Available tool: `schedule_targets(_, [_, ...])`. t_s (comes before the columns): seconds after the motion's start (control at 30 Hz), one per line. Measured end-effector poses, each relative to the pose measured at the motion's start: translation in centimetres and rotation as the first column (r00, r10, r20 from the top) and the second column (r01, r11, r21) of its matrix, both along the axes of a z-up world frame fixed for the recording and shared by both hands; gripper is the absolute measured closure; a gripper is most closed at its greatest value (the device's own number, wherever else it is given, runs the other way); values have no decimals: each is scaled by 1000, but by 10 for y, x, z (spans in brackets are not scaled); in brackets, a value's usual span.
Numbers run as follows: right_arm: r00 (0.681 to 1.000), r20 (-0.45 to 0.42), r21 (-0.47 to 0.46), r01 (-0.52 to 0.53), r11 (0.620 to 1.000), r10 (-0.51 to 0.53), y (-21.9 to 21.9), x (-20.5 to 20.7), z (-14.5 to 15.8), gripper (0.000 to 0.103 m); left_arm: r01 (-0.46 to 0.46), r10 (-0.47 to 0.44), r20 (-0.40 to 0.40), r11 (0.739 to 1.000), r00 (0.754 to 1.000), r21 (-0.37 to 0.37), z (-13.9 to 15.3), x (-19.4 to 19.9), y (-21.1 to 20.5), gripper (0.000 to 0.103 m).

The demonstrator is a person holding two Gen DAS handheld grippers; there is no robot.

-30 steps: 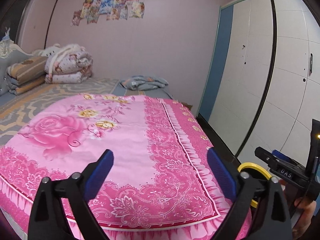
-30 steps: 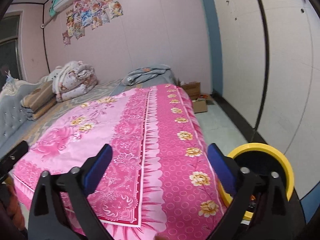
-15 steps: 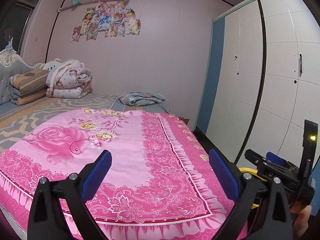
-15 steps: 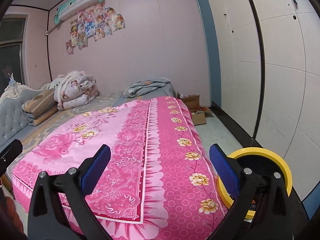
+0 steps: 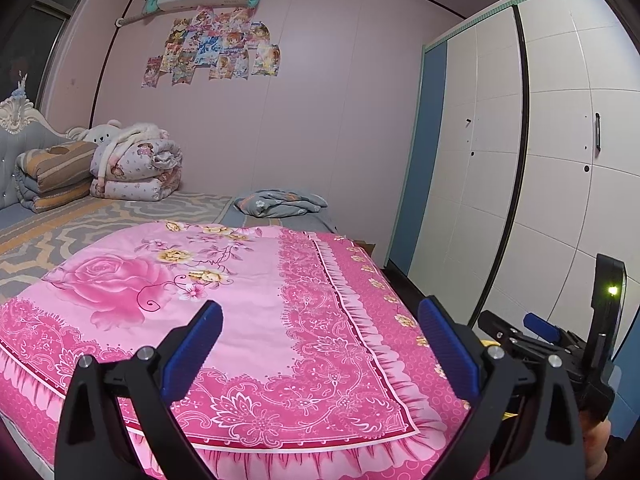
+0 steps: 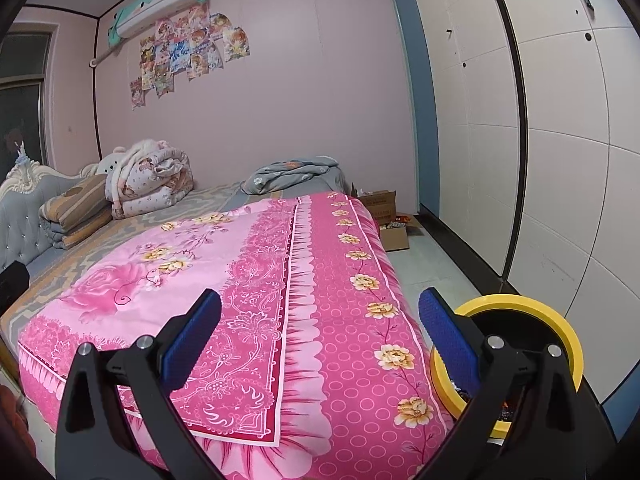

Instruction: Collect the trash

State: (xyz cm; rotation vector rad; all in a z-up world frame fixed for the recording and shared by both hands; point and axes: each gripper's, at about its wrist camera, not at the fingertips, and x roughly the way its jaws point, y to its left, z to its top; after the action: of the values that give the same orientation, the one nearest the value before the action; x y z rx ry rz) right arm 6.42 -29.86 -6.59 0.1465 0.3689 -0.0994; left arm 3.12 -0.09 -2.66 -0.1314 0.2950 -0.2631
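My left gripper is open and empty above the foot end of a bed with a pink flowered cover. My right gripper is open and empty above the same cover, near its right side. A yellow-rimmed bin with a black inside stands on the floor by the bed's corner, just behind my right finger. A sliver of it shows in the left wrist view. Small dark bits lie in the bin. The right gripper also shows at the right edge of the left wrist view.
White wardrobe doors line the right side, with a strip of floor between them and the bed. Cardboard boxes sit on the floor by the far wall. Folded quilts and a grey bundle lie at the bed's far end.
Both grippers have tilted upward, so more of the wall and ceiling shows. Both stay open and empty.
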Motion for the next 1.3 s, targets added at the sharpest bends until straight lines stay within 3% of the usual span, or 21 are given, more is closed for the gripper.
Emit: schedule_targets(1.3, [999, -37, 13, 9, 1000, -8, 9, 7, -9, 8, 7, -7, -6, 1000, 1000, -8, 1, 0, -3, 8])
